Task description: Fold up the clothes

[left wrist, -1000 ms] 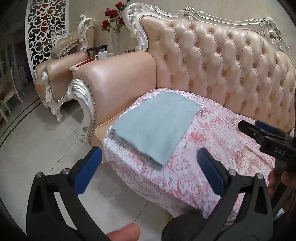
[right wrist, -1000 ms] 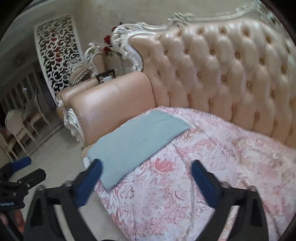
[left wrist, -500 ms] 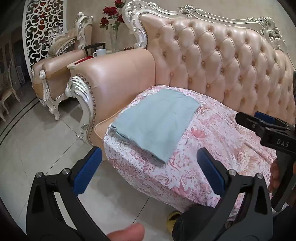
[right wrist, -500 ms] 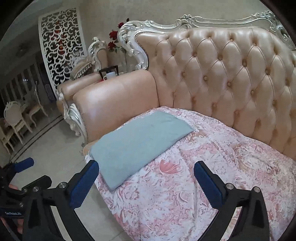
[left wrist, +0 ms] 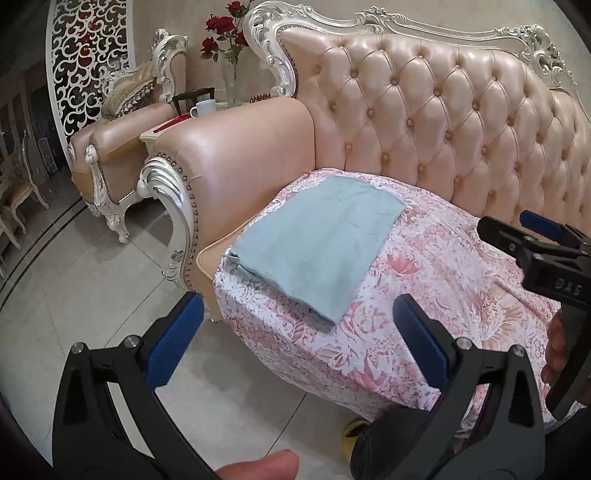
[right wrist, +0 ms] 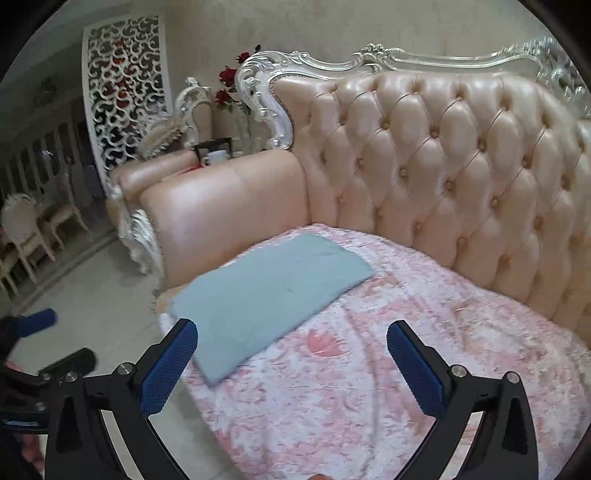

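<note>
A folded light blue garment (left wrist: 317, 243) lies flat on the pink floral sheet (left wrist: 436, 280) that covers the sofa seat, near the left armrest. It also shows in the right wrist view (right wrist: 269, 291). My left gripper (left wrist: 295, 328) is open and empty, held in front of the sofa's front edge, short of the garment. My right gripper (right wrist: 291, 350) is open and empty, above the sheet, just before the garment's near corner. The right gripper also shows in the left wrist view (left wrist: 532, 240), at the right edge.
The tufted pink leather sofa back (left wrist: 443, 122) rises behind the seat and the armrest (left wrist: 236, 155) is to the left. A side table with a white cup (left wrist: 205, 107) and roses (left wrist: 221, 26) stands beyond it. A tiled floor (left wrist: 74, 280) lies on the left.
Both grippers have drawn back and shifted slightly; the views have risen a little. The blue garment lies as before. Both grippers stay open.
</note>
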